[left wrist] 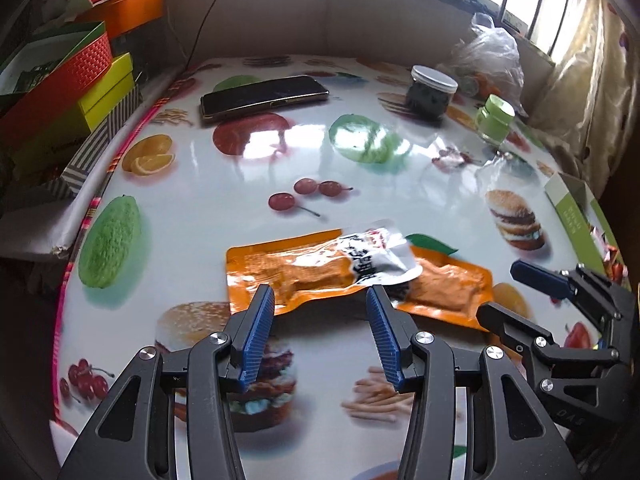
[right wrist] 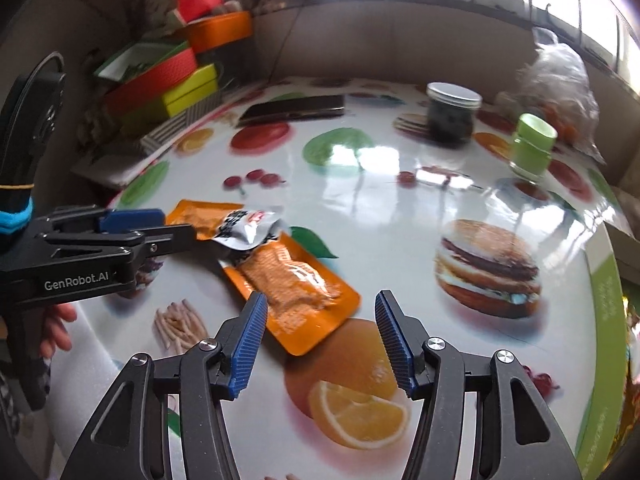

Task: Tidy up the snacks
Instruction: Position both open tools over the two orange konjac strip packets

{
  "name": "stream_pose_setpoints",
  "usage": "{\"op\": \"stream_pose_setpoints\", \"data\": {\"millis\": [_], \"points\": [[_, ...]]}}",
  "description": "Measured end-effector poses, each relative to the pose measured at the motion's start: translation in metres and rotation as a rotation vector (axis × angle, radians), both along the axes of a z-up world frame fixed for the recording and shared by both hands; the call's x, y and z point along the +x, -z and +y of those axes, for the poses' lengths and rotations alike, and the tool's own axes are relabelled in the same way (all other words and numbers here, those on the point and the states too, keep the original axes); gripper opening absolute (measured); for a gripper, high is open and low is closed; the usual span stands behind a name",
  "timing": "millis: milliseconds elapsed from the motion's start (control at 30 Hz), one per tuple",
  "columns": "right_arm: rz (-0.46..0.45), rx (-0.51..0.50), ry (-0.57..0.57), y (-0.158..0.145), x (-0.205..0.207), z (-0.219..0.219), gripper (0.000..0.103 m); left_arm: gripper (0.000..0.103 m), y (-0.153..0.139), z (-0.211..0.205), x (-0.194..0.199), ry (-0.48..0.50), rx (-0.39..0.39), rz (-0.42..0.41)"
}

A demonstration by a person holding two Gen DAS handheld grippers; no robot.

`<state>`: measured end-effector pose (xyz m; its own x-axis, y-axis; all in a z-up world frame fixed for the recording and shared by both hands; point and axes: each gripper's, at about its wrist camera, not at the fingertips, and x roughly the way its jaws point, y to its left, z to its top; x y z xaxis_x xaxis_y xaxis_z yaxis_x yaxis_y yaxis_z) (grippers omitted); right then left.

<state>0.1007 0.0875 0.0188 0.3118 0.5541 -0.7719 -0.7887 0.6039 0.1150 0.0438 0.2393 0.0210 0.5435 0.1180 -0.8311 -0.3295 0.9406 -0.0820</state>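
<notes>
Two orange snack packets and a small silver-and-black packet lie in a loose pile on the fruit-print table. The left orange packet lies just ahead of my open left gripper. The right orange packet lies beside it. In the right wrist view the right orange packet sits between and just ahead of the fingers of my open right gripper. The silver packet lies over the pile. The left gripper reaches in from the left, open. The right gripper shows at the right, open.
A phone, a dark jar with a white lid, a green-lidded jar and a plastic bag stand at the far side. A green-edged box sits at the right edge. Stacked coloured boxes crowd the left.
</notes>
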Motion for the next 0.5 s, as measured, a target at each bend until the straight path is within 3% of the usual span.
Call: {"op": "stream_pose_setpoints", "data": {"millis": [267,400,500], "points": [[-0.044,-0.093,-0.122,0.012,-0.006,0.027,0.058,0.049,0.009,0.003,0.005,0.096,0.071,0.050],[-0.080,-0.124,-0.144,0.013,-0.005,0.035,0.061,0.049,0.011,0.007,0.011,0.116,0.096,0.064],[-0.043,-0.121,-0.112,0.015,0.004,0.035,0.068,0.050,0.011,0.008,0.015,0.124,0.111,0.067]]}}
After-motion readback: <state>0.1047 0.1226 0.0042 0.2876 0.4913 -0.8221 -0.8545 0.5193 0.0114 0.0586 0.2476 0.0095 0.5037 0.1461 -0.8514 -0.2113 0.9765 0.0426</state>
